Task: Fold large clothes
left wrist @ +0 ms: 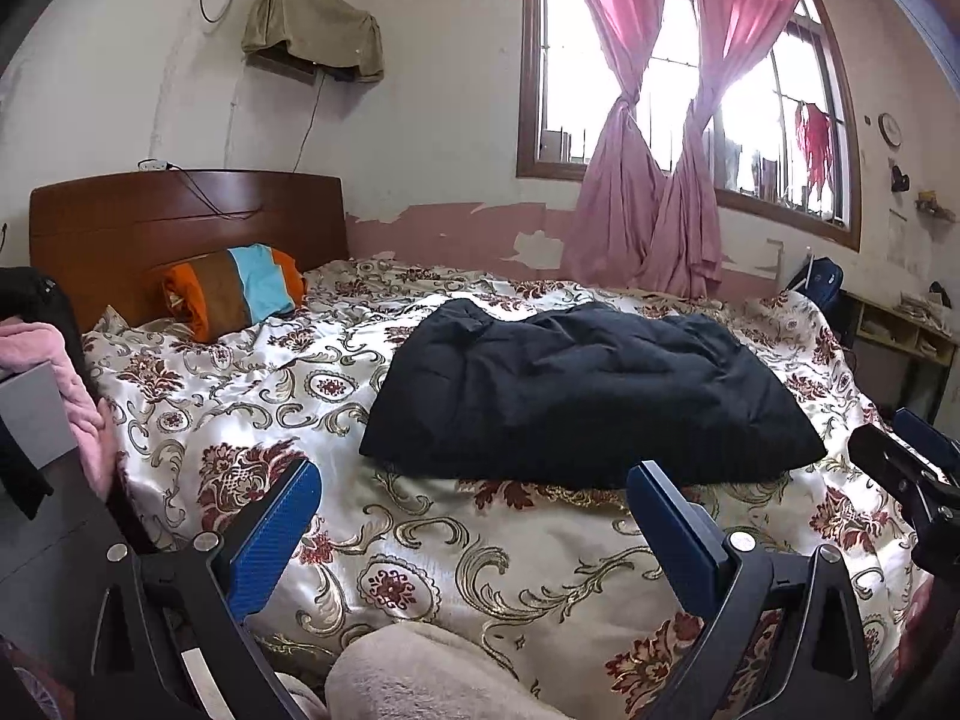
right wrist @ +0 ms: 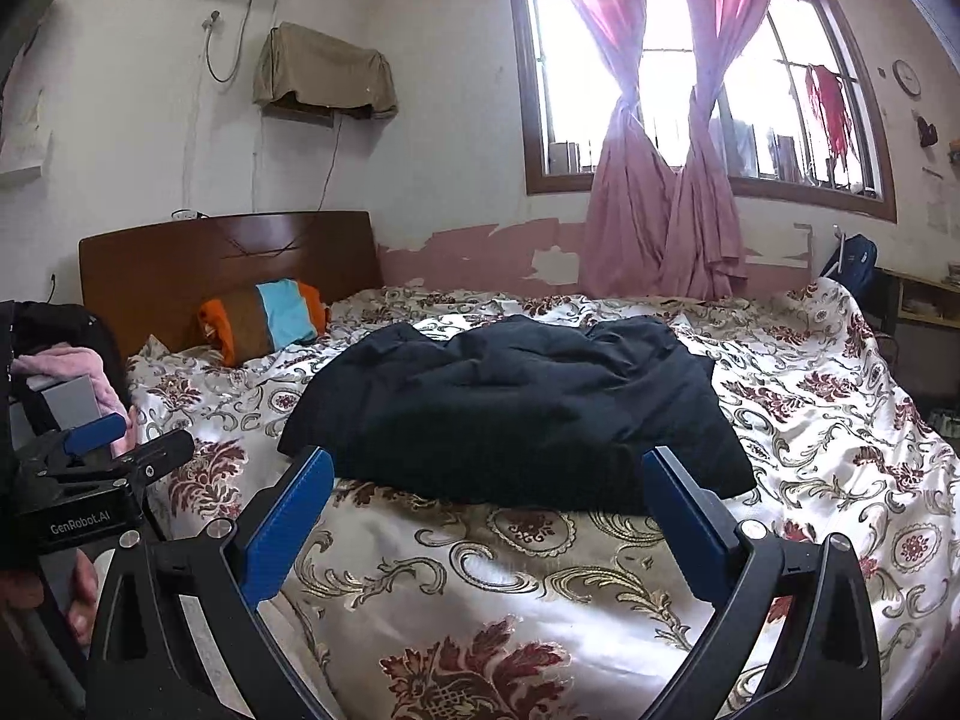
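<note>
bedroom scene: a dark padded garment [left wrist: 576, 396] lies in a puffy, already compact bundle on the floral bedspread [left wrist: 420, 570], around the middle of the bed and closer to its near edge than to the headboard [left wrist: 180, 216]. you hold the left gripper [left wrist: 474, 534] and the right gripper [right wrist: 489, 522] just short of that near edge, both with fingers spread wide and gripping nothing.

the garment looks mostly folded, so the step in hand is probably a last fold or a tidy-up. to do it well, bring each claw to one near corner of the bundle, pinch all layers of fabric rather than only the slippery top one, and lift both corners evenly. keep clear of the bedspread, which is glossy and could bunch up with the cloth.
</note>
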`<act>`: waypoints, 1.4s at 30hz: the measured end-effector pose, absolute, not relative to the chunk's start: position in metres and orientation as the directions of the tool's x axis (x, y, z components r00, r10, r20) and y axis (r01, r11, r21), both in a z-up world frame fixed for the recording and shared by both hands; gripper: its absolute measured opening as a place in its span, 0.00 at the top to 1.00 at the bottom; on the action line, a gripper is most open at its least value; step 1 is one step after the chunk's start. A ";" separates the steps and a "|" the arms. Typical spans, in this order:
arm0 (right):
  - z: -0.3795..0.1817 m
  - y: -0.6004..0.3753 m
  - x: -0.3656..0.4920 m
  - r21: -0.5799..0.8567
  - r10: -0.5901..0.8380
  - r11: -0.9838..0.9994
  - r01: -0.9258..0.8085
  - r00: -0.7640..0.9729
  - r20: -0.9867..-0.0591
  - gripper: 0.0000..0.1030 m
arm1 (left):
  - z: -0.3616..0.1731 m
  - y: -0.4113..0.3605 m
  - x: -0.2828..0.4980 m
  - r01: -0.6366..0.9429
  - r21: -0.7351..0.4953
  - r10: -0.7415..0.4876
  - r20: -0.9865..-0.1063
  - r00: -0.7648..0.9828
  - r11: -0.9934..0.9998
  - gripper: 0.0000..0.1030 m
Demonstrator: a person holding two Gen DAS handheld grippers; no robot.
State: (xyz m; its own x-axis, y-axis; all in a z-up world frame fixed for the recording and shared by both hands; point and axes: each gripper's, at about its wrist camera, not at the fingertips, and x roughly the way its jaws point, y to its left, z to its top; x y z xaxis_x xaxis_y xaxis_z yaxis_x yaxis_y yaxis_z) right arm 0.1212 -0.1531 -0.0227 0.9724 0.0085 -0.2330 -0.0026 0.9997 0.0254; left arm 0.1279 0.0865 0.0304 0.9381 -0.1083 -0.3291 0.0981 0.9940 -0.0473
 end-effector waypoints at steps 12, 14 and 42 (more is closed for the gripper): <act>-0.034 -0.148 0.129 0.032 0.002 0.999 0.007 0.962 -0.274 0.03 | 0.019 0.089 0.132 0.103 -0.061 -0.118 -0.362 0.925 0.993 0.01; -0.036 -0.147 0.131 0.030 0.003 1.000 0.006 0.960 -0.281 0.03 | 0.018 0.089 0.132 0.102 -0.058 -0.116 -0.363 0.925 0.993 0.01; -0.041 -0.140 0.135 0.054 0.007 0.998 0.010 0.954 -0.299 0.03 | 0.016 0.091 0.131 0.101 -0.053 -0.113 -0.367 0.923 0.993 0.01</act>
